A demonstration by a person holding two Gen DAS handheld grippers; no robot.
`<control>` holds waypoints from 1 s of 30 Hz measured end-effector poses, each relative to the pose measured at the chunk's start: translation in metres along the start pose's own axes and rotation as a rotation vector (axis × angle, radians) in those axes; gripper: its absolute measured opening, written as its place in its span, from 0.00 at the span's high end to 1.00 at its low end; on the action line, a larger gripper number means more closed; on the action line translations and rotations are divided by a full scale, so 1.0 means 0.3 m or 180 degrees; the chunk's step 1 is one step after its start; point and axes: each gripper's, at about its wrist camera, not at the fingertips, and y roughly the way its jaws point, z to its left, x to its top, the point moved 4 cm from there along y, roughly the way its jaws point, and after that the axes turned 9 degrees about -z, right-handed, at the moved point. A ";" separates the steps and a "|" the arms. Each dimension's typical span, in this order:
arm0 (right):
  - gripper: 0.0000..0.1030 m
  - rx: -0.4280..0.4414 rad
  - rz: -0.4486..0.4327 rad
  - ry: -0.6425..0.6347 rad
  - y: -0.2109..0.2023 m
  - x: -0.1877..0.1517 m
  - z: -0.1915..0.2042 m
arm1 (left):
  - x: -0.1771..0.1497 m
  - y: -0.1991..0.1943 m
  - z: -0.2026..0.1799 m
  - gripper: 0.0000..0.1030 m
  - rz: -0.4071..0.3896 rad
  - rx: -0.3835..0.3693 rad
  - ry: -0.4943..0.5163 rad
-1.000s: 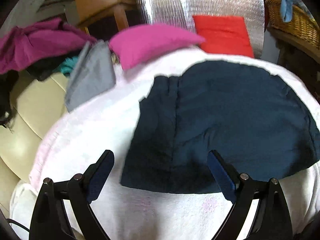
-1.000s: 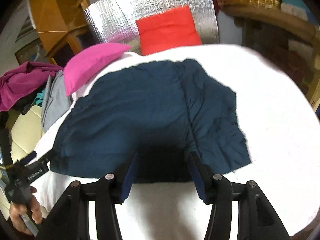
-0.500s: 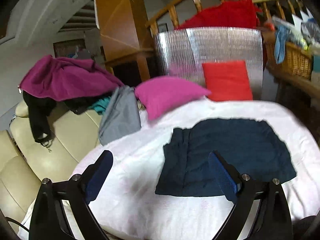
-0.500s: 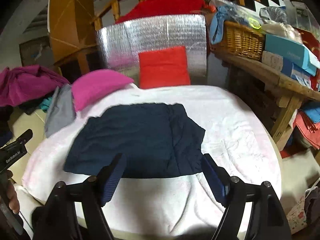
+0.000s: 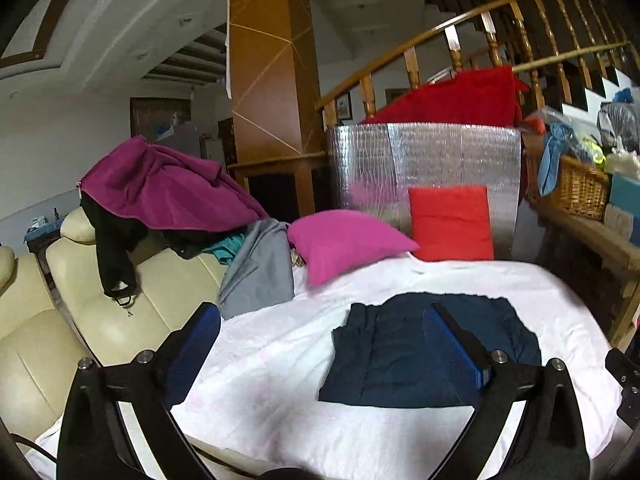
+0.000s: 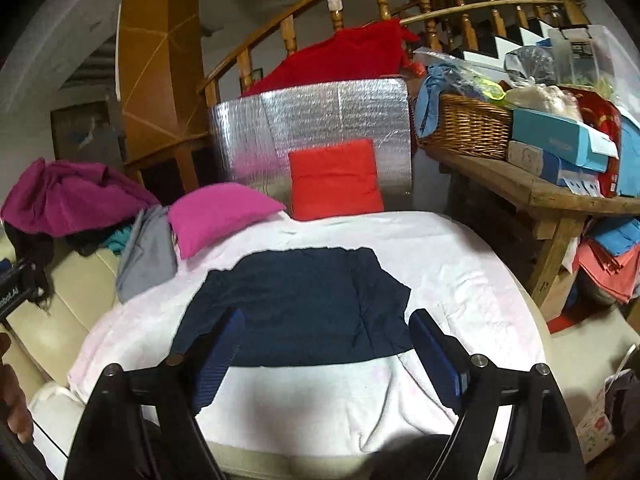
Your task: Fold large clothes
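A dark navy garment (image 5: 404, 352) lies folded flat into a rectangle on the white blanket (image 5: 264, 376); it also shows in the right wrist view (image 6: 304, 304). My left gripper (image 5: 324, 344) is open and empty, held well back and above the blanket's near left part. My right gripper (image 6: 326, 344) is open and empty, held back above the blanket's near edge, in front of the garment. Neither touches the cloth.
A pink pillow (image 5: 344, 242), a red cushion (image 5: 450, 222) and a grey cloth (image 5: 260, 268) lie at the blanket's far side. A purple and black clothes pile (image 5: 160, 196) sits on the cream sofa (image 5: 100, 320). A wooden bench (image 6: 552, 196) with a basket (image 6: 464, 126) stands right.
Both grippers have pulled back and up from the navy garment, which now looks smaller and farther away. The right gripper's jaws have opened wider. The garment lies still.
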 end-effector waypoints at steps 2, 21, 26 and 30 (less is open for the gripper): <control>0.16 -0.0054 -0.0033 -0.0003 -0.018 0.010 0.003 | 0.014 -0.024 0.010 0.02 -0.0036 0.0004 -0.0020; 0.16 -0.0064 -0.0211 -0.0021 -0.137 0.075 0.057 | 0.050 -0.128 0.041 0.01 -0.0193 0.0084 -0.0052; 0.16 -0.0051 -0.0171 -0.0025 -0.130 0.070 0.068 | 0.052 -0.135 0.039 0.01 -0.0200 0.0072 -0.0032; 0.16 -0.0044 -0.0175 -0.0051 -0.132 0.070 0.072 | 0.055 -0.145 0.040 0.01 -0.0217 0.0067 -0.0038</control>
